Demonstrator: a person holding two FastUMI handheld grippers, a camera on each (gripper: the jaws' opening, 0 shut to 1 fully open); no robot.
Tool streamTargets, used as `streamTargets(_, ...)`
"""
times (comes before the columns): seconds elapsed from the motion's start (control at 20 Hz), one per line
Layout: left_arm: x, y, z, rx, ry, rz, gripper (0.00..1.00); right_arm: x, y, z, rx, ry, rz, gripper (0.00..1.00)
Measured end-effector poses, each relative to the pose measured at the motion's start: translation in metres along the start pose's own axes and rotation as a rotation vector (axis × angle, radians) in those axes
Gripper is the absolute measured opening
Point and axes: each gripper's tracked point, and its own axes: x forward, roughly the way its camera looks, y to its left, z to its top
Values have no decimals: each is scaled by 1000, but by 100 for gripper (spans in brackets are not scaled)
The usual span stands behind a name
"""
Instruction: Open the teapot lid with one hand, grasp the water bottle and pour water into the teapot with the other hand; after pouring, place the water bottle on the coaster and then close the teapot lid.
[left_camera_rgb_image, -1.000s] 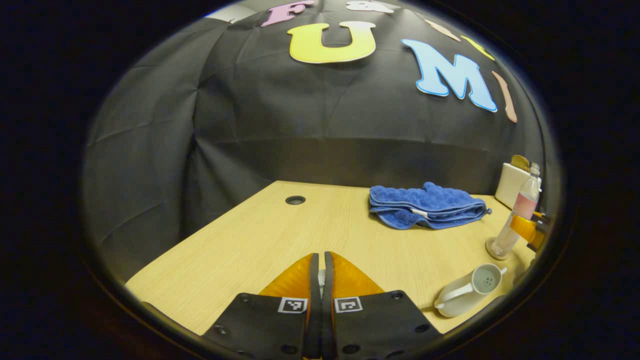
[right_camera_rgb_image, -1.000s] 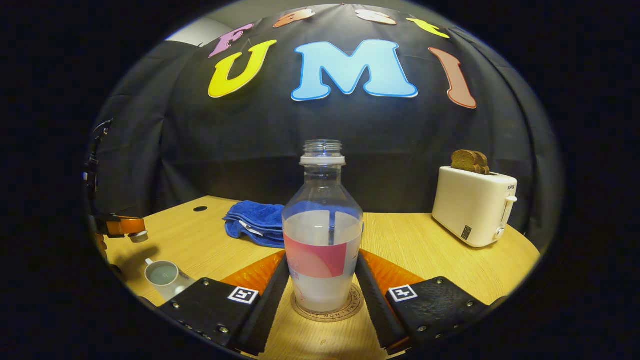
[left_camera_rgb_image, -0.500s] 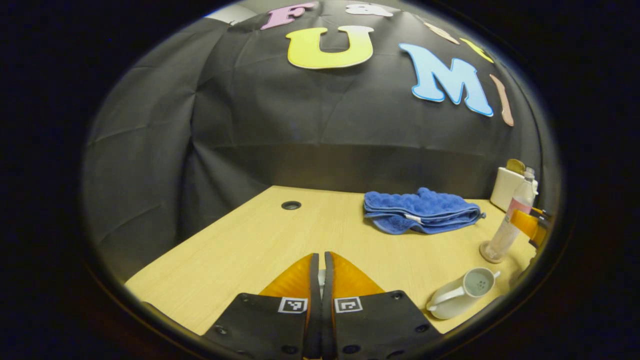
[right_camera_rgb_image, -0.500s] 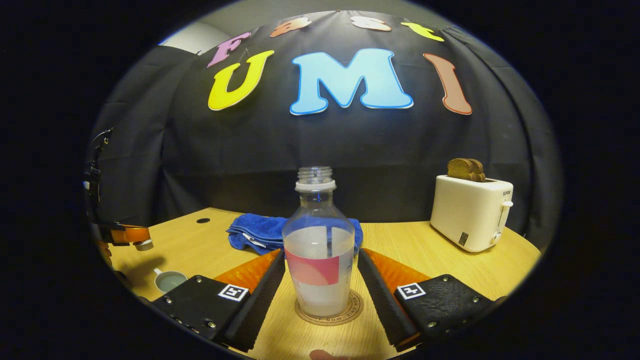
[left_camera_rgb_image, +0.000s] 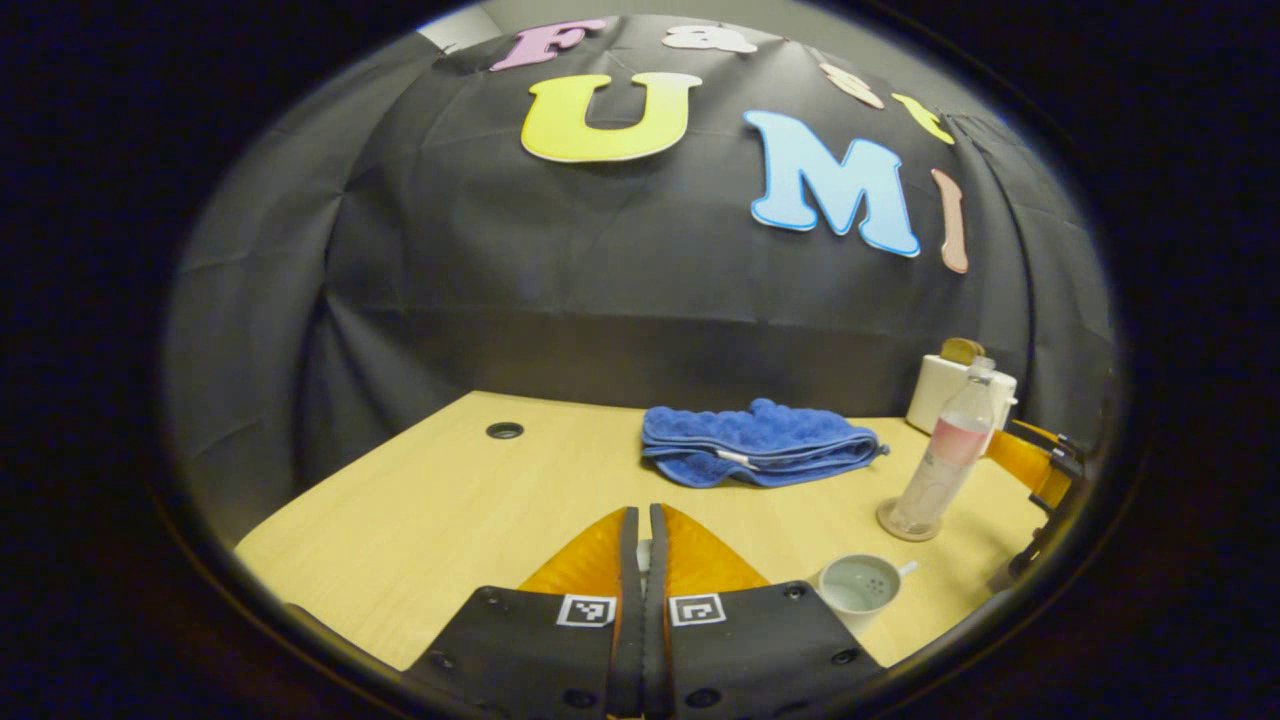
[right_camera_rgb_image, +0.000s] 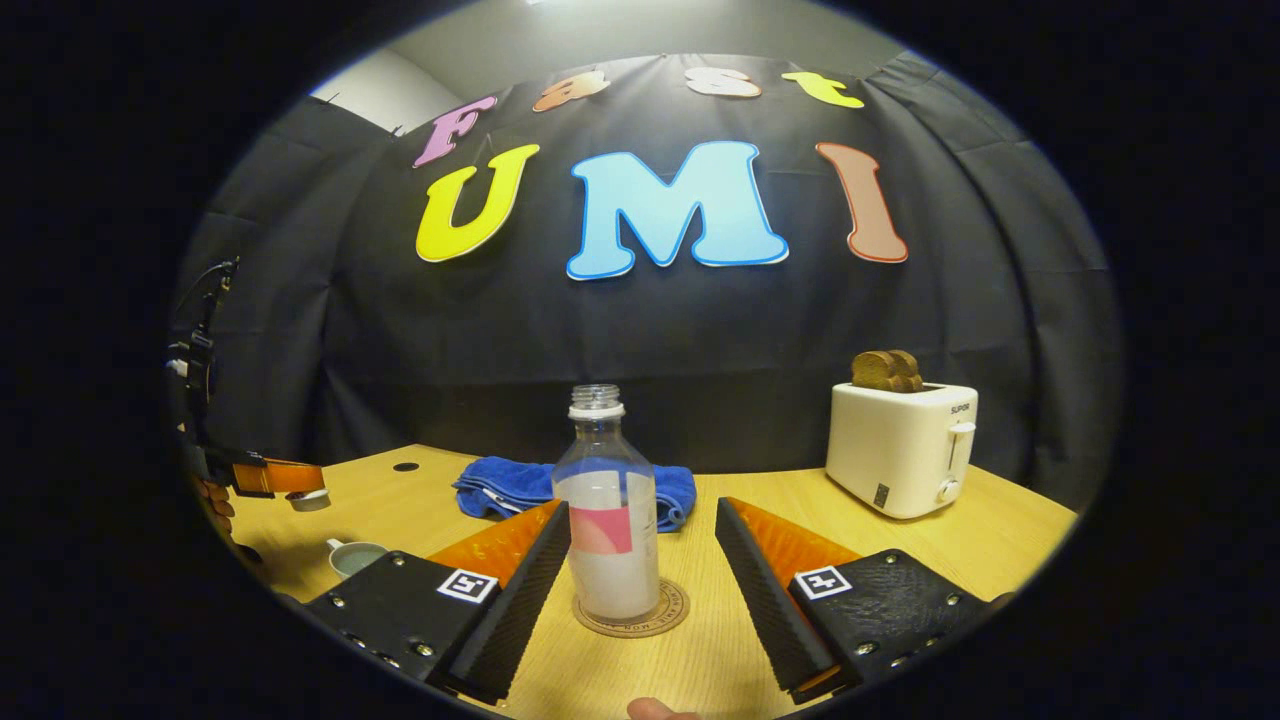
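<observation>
Right gripper (right_camera_rgb_image: 640, 535): fingers spread, clear of the water bottle (right_camera_rgb_image: 607, 520).
Left gripper (left_camera_rgb_image: 642, 530): fingers pressed on the teapot lid (right_camera_rgb_image: 308, 499).
Water bottle: upright on coaster (right_camera_rgb_image: 668, 618).
Teapot (left_camera_rgb_image: 860, 587): uncovered, near left.

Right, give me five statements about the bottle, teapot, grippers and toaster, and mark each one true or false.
1. The clear plastic water bottle with a pink label stands upright on the round cork coaster. True.
2. The right gripper is clamped on the bottle. False: its fingers are spread and clear of the bottle on both sides.
3. The small white ceramic teapot has its lid on. False: its top is open; the left gripper holds a small white lid up off the table.
4. The white toaster has brown toast in its slots. True.
5. The folded blue towel lies under the teapot. False: it lies apart, farther back on the wooden table.
</observation>
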Motion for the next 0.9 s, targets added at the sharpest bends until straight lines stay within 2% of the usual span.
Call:
streamTargets(0.3, -4, -40, 4, -10, -21, -86, 7, -23, -2, -7, -2, 4, -14, 93)
streamTargets(0.65, -11, -101, 4, 27, -44, -188, 7, -37, -7, -1, -32, -25, -32, 93)
streamTargets(0.9, -11, -125, -6, 81, -34, -217, 6, -40, -11, 6, -5, -44, -34, 93)
